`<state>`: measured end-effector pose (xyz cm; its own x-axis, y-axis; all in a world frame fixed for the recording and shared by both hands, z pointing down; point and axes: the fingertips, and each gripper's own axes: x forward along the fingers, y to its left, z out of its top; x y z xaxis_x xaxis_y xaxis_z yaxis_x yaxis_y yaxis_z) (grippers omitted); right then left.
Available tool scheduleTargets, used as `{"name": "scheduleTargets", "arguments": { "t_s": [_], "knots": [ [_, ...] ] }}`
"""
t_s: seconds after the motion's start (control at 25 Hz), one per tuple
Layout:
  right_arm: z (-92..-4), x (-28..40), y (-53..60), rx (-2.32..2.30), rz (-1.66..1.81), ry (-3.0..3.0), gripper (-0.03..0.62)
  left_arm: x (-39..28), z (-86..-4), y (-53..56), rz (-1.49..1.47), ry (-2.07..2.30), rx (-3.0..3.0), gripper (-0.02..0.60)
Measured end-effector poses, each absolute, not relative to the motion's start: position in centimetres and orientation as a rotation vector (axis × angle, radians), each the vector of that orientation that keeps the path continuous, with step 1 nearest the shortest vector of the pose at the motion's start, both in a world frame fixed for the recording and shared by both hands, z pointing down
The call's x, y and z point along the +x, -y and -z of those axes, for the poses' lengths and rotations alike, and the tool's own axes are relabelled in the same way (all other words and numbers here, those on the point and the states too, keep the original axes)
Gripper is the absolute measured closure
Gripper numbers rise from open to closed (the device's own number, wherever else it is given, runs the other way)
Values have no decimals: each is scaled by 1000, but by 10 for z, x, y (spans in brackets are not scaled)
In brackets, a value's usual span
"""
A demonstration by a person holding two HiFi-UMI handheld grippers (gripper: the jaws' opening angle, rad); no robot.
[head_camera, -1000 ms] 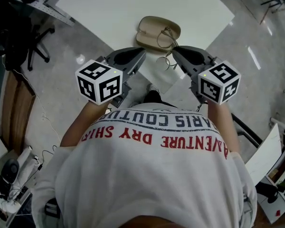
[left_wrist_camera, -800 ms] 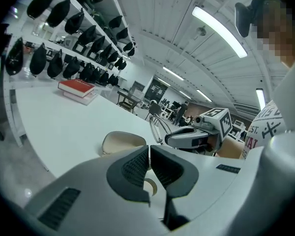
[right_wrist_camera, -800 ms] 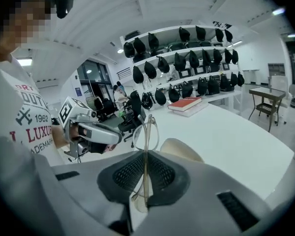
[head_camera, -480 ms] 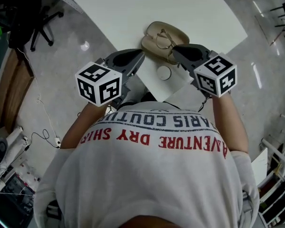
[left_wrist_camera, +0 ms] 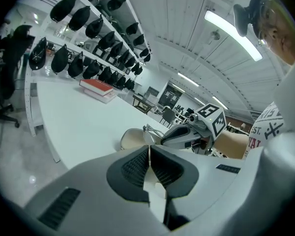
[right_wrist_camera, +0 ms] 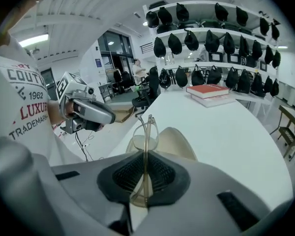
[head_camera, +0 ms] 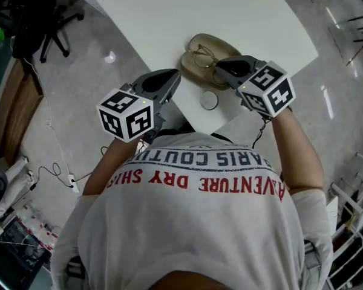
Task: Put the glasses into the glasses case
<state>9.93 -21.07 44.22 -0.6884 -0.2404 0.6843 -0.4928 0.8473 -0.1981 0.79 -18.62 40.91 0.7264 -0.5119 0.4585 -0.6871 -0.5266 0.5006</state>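
An open beige glasses case [head_camera: 221,46] lies near the front corner of the white table [head_camera: 169,11]. Thin-framed glasses [head_camera: 203,57] hang just over the case's hollow, and I cannot tell whether they touch it. My right gripper [head_camera: 219,71] is shut on them; in the right gripper view the frame [right_wrist_camera: 146,132] stands edge-on between the pads above the case [right_wrist_camera: 179,142]. My left gripper [head_camera: 174,77] sits left of the case by the table's edge, shut and holding nothing. The left gripper view shows its closed jaws [left_wrist_camera: 149,149] aimed at the case [left_wrist_camera: 132,137].
A small white round object [head_camera: 209,100] lies on the table near its front edge, between the grippers. A stack of books [right_wrist_camera: 210,93] rests farther along the table. Shelves with dark caps [right_wrist_camera: 211,38] line the far wall. An office chair [head_camera: 45,23] stands on the floor left.
My right gripper has carried the glasses forward and down, from the table's front edge to over the open case. The left gripper has sunk a little and stays shut.
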Motion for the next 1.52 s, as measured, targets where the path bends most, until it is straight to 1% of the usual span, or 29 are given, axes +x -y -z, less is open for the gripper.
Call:
{"name": "scheduleTargets", "arguments": {
  "t_s": [0.4, 0.64, 1.12, 1.16, 1.2, 1.24, 1.28, 1.52],
  "knots": [
    [-475, 83, 214, 398, -527, 2260, 562, -5, -428, 193, -299, 947, 2190, 548],
    [-493, 85, 215, 374, -535, 2189, 562, -8, -434, 201, -281, 966, 2167, 548],
    [-506, 83, 221, 457, -549, 2139, 554, -21, -438, 200, -268, 962, 2168, 548],
    [-505, 84, 222, 478, -556, 2144, 537, -22, -437, 199, -267, 961, 2169, 548],
    [-503, 85, 224, 502, -565, 2149, 495, -24, -435, 198, -267, 959, 2171, 548],
    [-500, 86, 225, 527, -573, 2156, 437, -25, -433, 196, -268, 955, 2173, 548],
    [-496, 86, 226, 551, -580, 2164, 412, -26, -431, 194, -271, 951, 2177, 548],
    [-461, 104, 226, 785, -573, 2222, 376, -30, -414, 182, -288, 909, 2210, 548]
  ]
}}
